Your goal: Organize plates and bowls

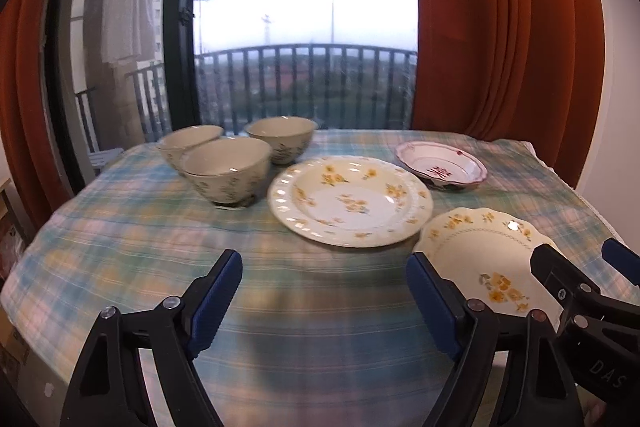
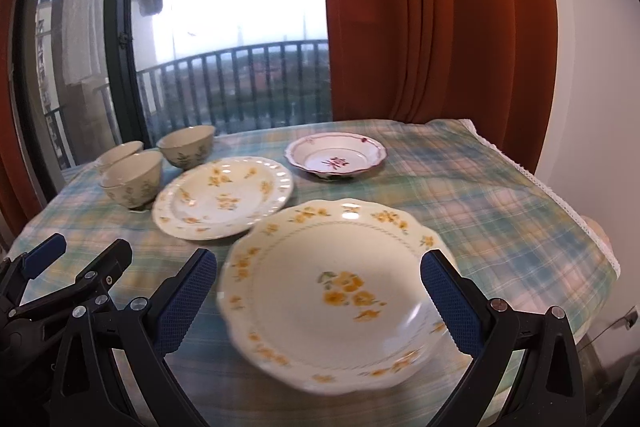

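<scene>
Hovering over a bench draped in a blue-and-yellow plaid cloth, two hand-held grippers face crockery that looks barely sorted. The right hand-held gripper stands wide open, its blue pads on either side of a scalloped yellow-flowered plate at the near edge; the pads appear just clear of the rim, and the plate's blurred outline leaves it uncertain whether it lies flat. The left hand-held gripper is likewise spread open above bare cloth, holding nothing.

Beyond, a larger yellow-flowered plate lies alone at mid-bench, its near edge just beside the scalloped plate. A red-patterned dish sits apart toward the rust-coloured curtain. Three floral bowls cluster close together at the far left by the balcony window, the nearest seemingly tilted and possibly resting in another, though that cannot be confirmed.

Judging from this layout, the plates are yet to be stacked and most of the job remains.
</scene>
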Tool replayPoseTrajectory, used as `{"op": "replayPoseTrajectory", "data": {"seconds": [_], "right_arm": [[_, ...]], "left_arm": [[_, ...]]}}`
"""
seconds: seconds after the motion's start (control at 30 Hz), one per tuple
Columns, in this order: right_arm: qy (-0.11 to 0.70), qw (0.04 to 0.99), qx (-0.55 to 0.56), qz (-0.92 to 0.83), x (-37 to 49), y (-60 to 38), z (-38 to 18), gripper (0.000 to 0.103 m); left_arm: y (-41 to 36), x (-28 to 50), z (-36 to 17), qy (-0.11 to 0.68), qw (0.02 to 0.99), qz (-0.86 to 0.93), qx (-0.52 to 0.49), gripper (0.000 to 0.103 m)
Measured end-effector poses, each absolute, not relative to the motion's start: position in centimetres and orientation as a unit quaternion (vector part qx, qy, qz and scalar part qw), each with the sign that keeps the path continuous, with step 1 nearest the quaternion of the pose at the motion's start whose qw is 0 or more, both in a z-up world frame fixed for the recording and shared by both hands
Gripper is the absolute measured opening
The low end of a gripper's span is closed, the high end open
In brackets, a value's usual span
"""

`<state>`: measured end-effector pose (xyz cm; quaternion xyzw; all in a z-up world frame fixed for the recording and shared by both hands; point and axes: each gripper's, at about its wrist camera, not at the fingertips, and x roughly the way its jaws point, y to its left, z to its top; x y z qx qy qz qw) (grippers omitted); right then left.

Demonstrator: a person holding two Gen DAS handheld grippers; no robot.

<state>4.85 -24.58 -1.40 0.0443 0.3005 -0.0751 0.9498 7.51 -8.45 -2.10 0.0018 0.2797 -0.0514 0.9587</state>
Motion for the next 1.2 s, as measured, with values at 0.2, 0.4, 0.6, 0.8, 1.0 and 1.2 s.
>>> {"op": "replayPoseTrajectory", "data": {"seconds": [0.2,0.4,0.6,0.8,1.0,1.2], "right_arm": [[0.316,0.943,0.059,-0.088,6.3,-27.8,-2.9,0.1],[0.344,0.932,0.072,-0.095,7.8,-30.6,-5.0,0.096],[0.365,0.923,0.082,-0.093,9.1,-32.4,-6.6,0.092],[0.398,0.907,0.096,-0.101,10.1,-33.9,-8.4,0.085],[0.42,0.896,0.108,-0.099,10.9,-34.8,-9.7,0.073],[0.427,0.892,0.101,-0.106,11.5,-34.7,-10.1,0.065]], "left_arm": [[-11.5,9.5,-3.6,0.311,0.948,-0.064,0.006,0.083],[-14.4,10.9,-5.5,0.341,0.937,-0.075,0.018,0.078],[-16.7,12.0,-7.1,0.365,0.927,-0.078,0.027,0.07],[-18.1,12.9,-8.2,0.393,0.915,-0.083,0.031,0.06],[-18.8,13.3,-8.4,0.397,0.914,-0.079,0.037,0.055],[-19.0,13.7,-8.3,0.399,0.913,-0.075,0.041,0.055]]}}
